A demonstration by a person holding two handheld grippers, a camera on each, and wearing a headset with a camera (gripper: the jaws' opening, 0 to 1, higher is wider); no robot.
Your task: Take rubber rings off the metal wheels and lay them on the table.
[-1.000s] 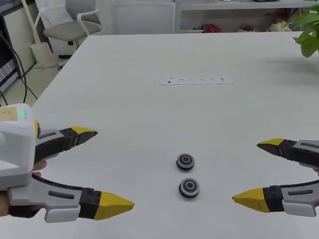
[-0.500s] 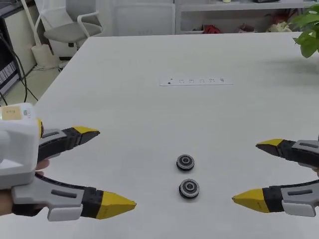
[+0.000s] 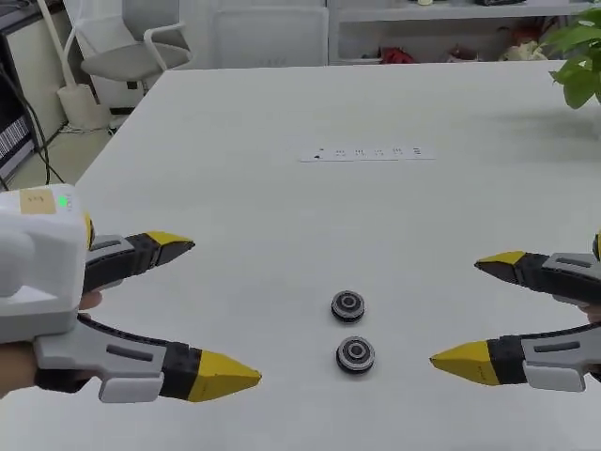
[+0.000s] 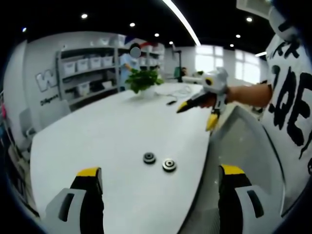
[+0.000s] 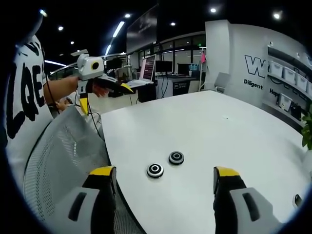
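You are holding the left gripper (image 3: 225, 312) and the right gripper (image 3: 454, 312) spread wide and empty, flanking the far wheel (image 3: 347, 305) and the near wheel (image 3: 355, 353), touching neither.

A flat white power strip (image 3: 368, 152) lies well apart from a green leafy plant (image 3: 577, 56) at far right, with a grey swivel office chair (image 3: 131, 56) at far left

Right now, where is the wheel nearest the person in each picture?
Head view: the near wheel is low in the middle, just under the other wheel.
Left gripper view: near wheel is the right one of the pair.
Right gripper view: near wheel is the left one of the pair.
Shared landmark: the green plant.
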